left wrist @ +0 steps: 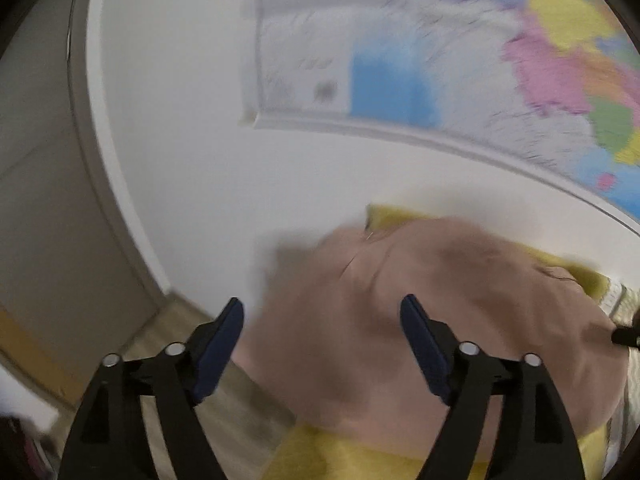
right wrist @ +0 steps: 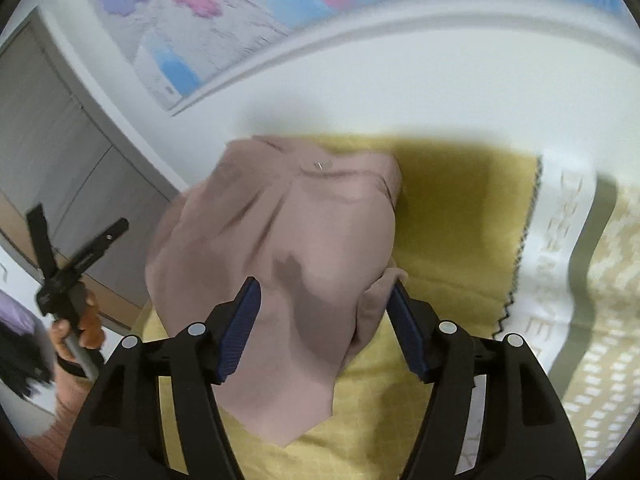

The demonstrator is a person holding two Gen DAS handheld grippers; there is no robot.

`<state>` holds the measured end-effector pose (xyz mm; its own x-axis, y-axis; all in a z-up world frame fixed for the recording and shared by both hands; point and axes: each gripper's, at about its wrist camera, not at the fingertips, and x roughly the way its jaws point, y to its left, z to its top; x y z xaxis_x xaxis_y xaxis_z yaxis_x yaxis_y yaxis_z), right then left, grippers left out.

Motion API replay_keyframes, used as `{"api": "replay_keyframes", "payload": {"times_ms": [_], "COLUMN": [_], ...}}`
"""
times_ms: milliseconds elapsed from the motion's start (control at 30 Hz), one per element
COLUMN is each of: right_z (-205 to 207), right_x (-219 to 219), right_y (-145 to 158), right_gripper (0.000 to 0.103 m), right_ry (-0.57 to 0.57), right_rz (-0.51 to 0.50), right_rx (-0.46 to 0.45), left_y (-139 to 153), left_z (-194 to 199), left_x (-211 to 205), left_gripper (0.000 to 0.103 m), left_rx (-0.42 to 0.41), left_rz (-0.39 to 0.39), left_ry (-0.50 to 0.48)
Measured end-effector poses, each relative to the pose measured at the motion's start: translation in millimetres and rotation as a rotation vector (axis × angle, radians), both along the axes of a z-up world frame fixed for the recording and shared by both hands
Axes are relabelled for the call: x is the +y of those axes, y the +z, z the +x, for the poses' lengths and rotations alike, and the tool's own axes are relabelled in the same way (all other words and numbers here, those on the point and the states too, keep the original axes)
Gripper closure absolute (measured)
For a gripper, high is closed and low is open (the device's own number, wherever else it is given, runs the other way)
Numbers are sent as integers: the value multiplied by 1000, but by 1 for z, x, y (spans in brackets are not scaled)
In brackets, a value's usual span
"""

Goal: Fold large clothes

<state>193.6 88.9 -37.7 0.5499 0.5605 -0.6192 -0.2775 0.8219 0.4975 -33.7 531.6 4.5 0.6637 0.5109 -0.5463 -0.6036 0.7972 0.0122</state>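
White wall [left wrist: 192, 160] filled the background, with a colourful map [left wrist: 460, 52] hung on it above a yellow cloth [right wrist: 452, 240] spread over the work surface. On that cloth lay a dusty-pink garment [right wrist: 280, 248], already folded into a rough bundle. In the right wrist view its long axis ran away from the camera toward the wall, with a pointed corner nearest the camera and a seamed, collar-like end, bearing a small pale glint, farthest away.

The right gripper [right wrist: 326, 320] stood directly over the near part of the garment, its blue pads spread. The left pad was clear of the fabric; the right pad sat against a raised fold, though it pinched nothing. The left gripper [left wrist: 322, 344] was also spread and empty, held off to the garment's left edge; in the blurred left wrist view the bundle lay ahead of it and to the right.

Judging by this, the right gripper was the nearer one, and any further fold would likely be made across the long axis.
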Motion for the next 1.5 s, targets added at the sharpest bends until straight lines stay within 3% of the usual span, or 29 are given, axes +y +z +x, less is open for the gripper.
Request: {"api": "replay_keyframes", "payload": {"times_ms": [200, 300, 500, 733, 867, 1100, 1300, 1433, 1500], "right_z": [-13, -11, -7, -6, -11, -30, -33, -33, -36], "right_x": [33, 37, 55, 61, 53, 51, 63, 66, 65], "right_y": [25, 25, 12, -32, -28, -12, -34, -35, -31], "right_gripper": [38, 37, 37, 42, 42, 38, 37, 37, 37], "right_ry": [33, 52, 126, 147, 144, 160, 200, 191, 188], "right_rz": [-103, -91, -99, -166, -133, -156, -207, -229, -232], "right_rx": [-141, -142, -122, -16, -7, -78, -45, -47, -45], "left_y": [-10, -33, -58, -74, -71, -65, -71, -83, -82], "left_z": [21, 37, 45, 52, 47, 40, 39, 42, 41], "left_x": [-37, -48, -69, -85, -96, -106, -107, -94, -94], "left_gripper": [21, 21, 21, 21, 21, 17, 9, 7, 7], "left_rx": [43, 93, 117, 182, 180, 163, 179, 202, 203], "left_rz": [25, -32, -72, -50, -20, -21, -57, -124, -121], "left_ry": [-126, -172, -217, -205, -203, -207, -191, -153, -159]}}
